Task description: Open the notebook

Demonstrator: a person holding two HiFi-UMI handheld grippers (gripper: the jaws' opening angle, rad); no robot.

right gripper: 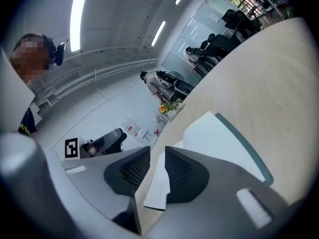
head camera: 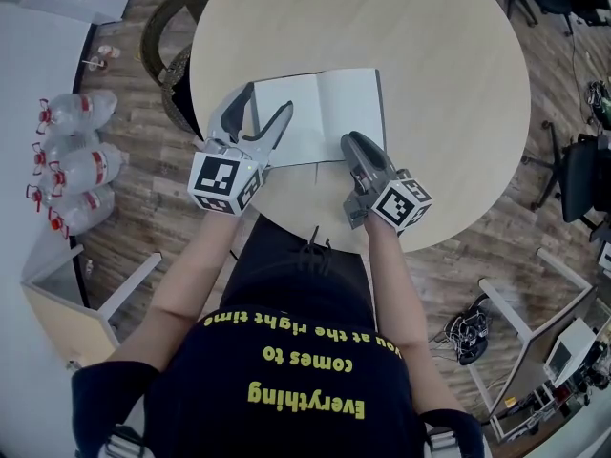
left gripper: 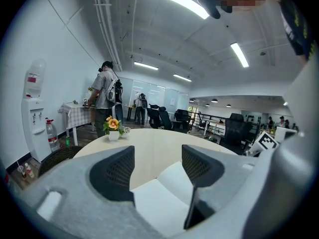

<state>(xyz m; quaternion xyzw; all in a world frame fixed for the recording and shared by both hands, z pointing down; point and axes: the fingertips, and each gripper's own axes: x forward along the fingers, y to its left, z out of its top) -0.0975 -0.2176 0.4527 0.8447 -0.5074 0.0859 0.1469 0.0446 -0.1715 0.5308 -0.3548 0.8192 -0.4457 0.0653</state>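
The notebook (head camera: pixel 315 113) lies open on the round pale table (head camera: pixel 439 65), showing two blank white pages with a dark cover edge at the right. My left gripper (head camera: pixel 268 98) is open over the notebook's left edge; in the left gripper view its jaws (left gripper: pixel 157 166) straddle the white page (left gripper: pixel 164 203) without touching it. My right gripper (head camera: pixel 353 141) sits at the notebook's near right corner. In the right gripper view its jaws (right gripper: pixel 157 168) stand only a narrow gap apart, with a lifted page corner (right gripper: pixel 158 193) between them; the pads do not visibly press on it.
Several water bottles (head camera: pixel 76 160) lie on the floor at the left, next to a wicker chair (head camera: pixel 167 27). A small flower vase (left gripper: pixel 113 128) stands at the table's far side. People (left gripper: pixel 104 93) stand beyond it. Office chairs (head camera: pixel 582 175) are at the right.
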